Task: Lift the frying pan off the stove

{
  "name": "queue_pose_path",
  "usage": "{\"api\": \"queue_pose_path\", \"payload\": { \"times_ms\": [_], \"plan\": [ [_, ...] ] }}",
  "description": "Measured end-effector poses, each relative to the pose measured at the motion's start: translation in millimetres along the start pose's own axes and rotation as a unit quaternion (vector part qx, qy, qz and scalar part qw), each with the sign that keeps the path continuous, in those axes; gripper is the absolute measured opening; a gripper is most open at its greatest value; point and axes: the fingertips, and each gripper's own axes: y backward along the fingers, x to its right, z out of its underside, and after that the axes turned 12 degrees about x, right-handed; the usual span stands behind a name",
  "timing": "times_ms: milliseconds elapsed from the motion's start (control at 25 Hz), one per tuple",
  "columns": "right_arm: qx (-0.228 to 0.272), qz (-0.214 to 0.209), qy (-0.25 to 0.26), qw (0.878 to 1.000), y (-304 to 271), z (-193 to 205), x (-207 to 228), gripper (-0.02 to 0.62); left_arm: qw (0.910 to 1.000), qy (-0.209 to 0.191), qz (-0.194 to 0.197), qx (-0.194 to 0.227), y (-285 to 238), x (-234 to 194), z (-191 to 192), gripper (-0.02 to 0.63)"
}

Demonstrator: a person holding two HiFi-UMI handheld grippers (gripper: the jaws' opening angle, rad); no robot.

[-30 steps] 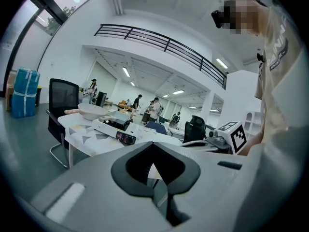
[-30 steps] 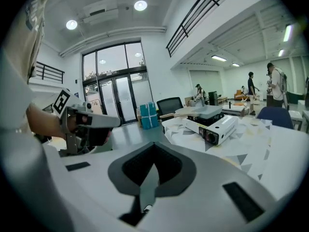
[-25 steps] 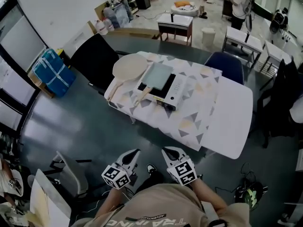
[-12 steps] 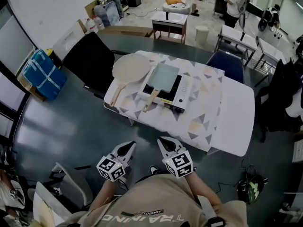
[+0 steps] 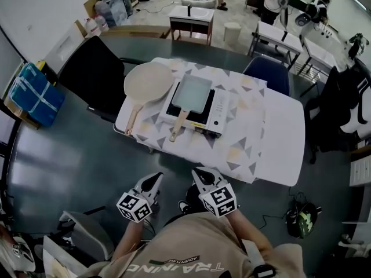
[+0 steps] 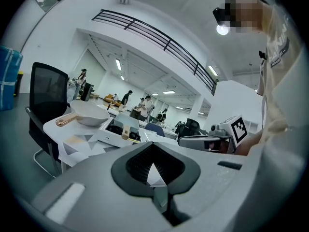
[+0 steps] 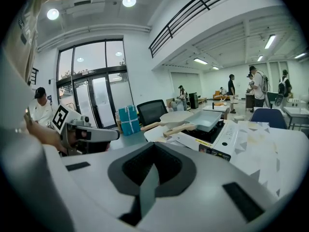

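A rectangular pale-green frying pan [image 5: 192, 93] with a wooden handle [image 5: 177, 126] sits on a white portable stove [image 5: 214, 113] on the cloth-covered table [image 5: 243, 149]. Left of it lies a round beige pan [image 5: 148, 81]. Both grippers hang close to my body, well short of the table. My left gripper [image 5: 155, 179] is shut and holds nothing. So is my right gripper [image 5: 199, 174]. The left gripper view shows the round pan [image 6: 89, 114] and the rectangular pan [image 6: 126, 122] far ahead. In the right gripper view the rectangular pan [image 7: 210, 120] sits on the stove [image 7: 229, 135].
A black office chair [image 5: 95, 74] stands at the table's left, a blue chair [image 5: 266, 74] behind it. A blue bag [image 5: 32, 94] lies by the left wall. A grey chair [image 5: 87, 230] is at my lower left. People and small tables stand further back.
The head view has shifted, so the table now sits a little further left in the picture. Both grippers stay shut near my body and show slightly higher in the frame.
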Motion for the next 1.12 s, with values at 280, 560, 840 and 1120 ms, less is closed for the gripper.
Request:
{"api": "queue_pose_path", "payload": {
  "times_ms": [280,560,840,1120],
  "plan": [
    [0.006,-0.015,-0.015,1.000,-50.6,-5.5,21.3,-0.004,0.9996,-0.002,-0.013,-0.025,-21.8,-30.0,-8.2,0.000],
    [0.019,-0.015,-0.031,0.999,-108.1,-19.2,70.9,-0.004,0.9980,-0.030,-0.009,-0.054,-77.2,-72.7,-37.4,0.000],
    [0.022,-0.014,-0.022,0.999,-138.1,-32.2,101.9,-0.004,0.9965,-0.035,0.016,-0.074,-129.3,-87.7,-49.7,0.000],
    [0.016,0.023,-0.028,0.999,-131.8,-33.6,121.1,-0.003,0.9937,-0.016,0.038,-0.105,-155.5,-101.4,-43.0,0.000]
  ]
}}
